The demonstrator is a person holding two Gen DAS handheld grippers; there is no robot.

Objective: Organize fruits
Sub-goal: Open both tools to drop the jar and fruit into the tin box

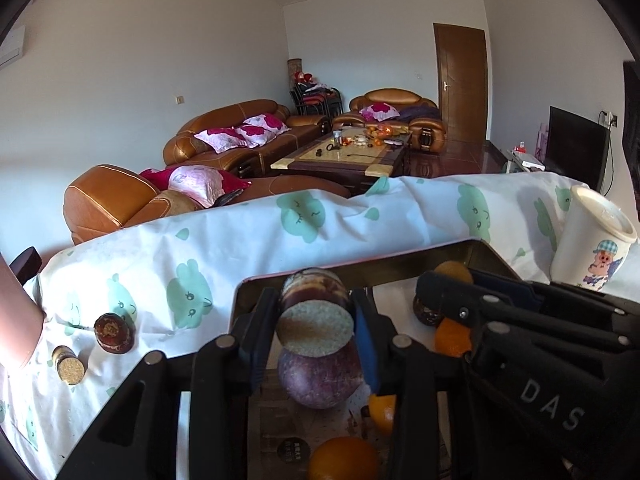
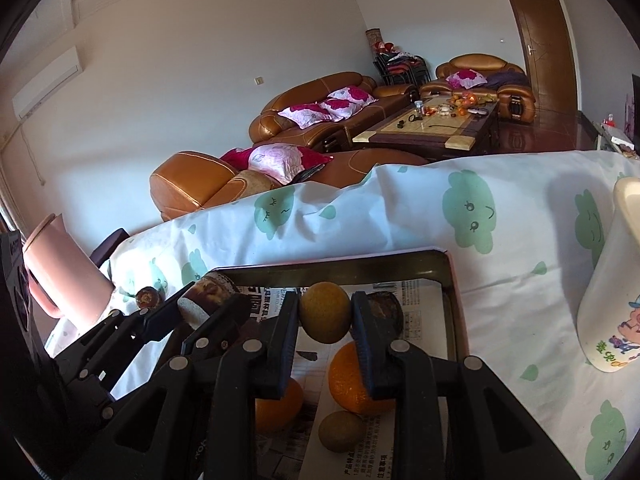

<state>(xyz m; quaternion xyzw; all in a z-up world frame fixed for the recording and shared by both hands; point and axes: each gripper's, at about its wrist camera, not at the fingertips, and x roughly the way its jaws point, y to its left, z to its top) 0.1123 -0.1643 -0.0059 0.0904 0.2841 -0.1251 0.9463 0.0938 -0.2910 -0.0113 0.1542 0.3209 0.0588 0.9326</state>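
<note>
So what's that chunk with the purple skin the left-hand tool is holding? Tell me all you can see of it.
The sugarcane piece looks like a short, thick cylinder with dark purple-brown, streaked skin and a pale, fibrous cut end facing the camera. It lies on its side, clamped between the fingers of the left gripper, above the newspaper-lined tray. Below it sits a round purple fruit; whether they touch is unclear.

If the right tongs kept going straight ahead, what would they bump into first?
Probably the far wall of the metal tray. The right tongs grip a yellow-brown round fruit above the tray, and that wall lies ahead. Depth is unclear, so they might pass over it.
</note>
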